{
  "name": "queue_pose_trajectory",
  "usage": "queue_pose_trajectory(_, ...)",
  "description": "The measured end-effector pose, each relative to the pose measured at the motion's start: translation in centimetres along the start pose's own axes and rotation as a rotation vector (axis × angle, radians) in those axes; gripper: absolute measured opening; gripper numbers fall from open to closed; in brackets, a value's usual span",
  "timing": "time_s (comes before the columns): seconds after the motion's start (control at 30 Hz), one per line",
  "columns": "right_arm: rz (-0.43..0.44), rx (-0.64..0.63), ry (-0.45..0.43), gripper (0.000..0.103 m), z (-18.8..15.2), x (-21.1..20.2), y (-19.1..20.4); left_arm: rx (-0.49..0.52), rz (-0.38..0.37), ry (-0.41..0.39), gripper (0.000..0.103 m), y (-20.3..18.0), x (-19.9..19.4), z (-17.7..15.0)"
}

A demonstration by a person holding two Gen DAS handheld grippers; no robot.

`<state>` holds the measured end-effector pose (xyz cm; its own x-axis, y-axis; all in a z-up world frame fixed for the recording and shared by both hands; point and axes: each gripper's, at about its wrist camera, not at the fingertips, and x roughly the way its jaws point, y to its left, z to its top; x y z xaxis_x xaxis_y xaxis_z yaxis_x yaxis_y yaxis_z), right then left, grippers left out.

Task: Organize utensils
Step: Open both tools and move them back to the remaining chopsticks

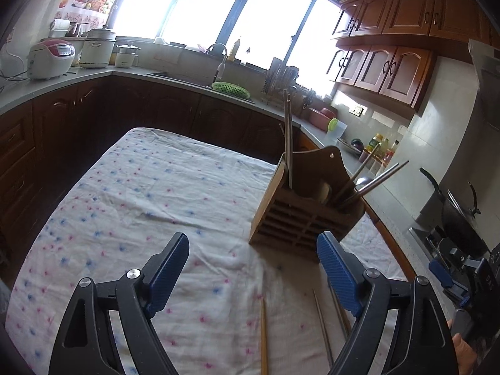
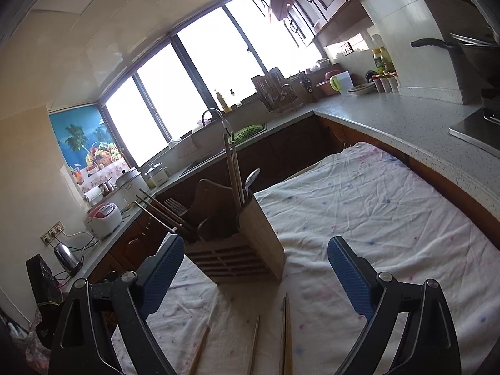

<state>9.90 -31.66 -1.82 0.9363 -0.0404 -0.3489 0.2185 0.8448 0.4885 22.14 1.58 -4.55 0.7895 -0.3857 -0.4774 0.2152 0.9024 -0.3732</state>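
Wooden chopsticks (image 2: 286, 334) are seen lying loose on the cloth-covered counter (image 2: 390, 212), long axes running near to far, just below the right tongs (image 2: 254, 268), the nearer pair. Both right and left tongs (image 1: 253, 268) are spread apart, empty. Beyond stands the holder (image 2: 240, 250).
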Motion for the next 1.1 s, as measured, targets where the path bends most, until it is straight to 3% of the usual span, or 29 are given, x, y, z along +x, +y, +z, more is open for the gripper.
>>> queue_pose_trajectory(0.43, -0.036, -0.06, 0.072, 0.095, -5.3, -3.6, 0.2, 0.033, 0.039, 0.058, 0.084, -0.5, -5.0, -3.5)
queue_pose_trajectory(0.87, -0.064, -0.135, 0.132, 0.095, -8.5, -3.5, 1.3, 0.106, 0.077, 0.104, 0.084, -1.4, -4.8, -5.8)
queue_pose_trajectory(0.97, -0.071, -0.149, 0.145, 0.092, -8.9, -3.2, 1.4, 0.111, 0.066, 0.124, 0.084, -1.5, -4.5, -6.1)
queue_pose_trajectory(1.1, -0.072, -0.16, 0.177, 0.074, -9.1, -2.4, 1.6, 0.119, 0.06, 0.159, 0.082, -1.7, -3.4, -6.2)
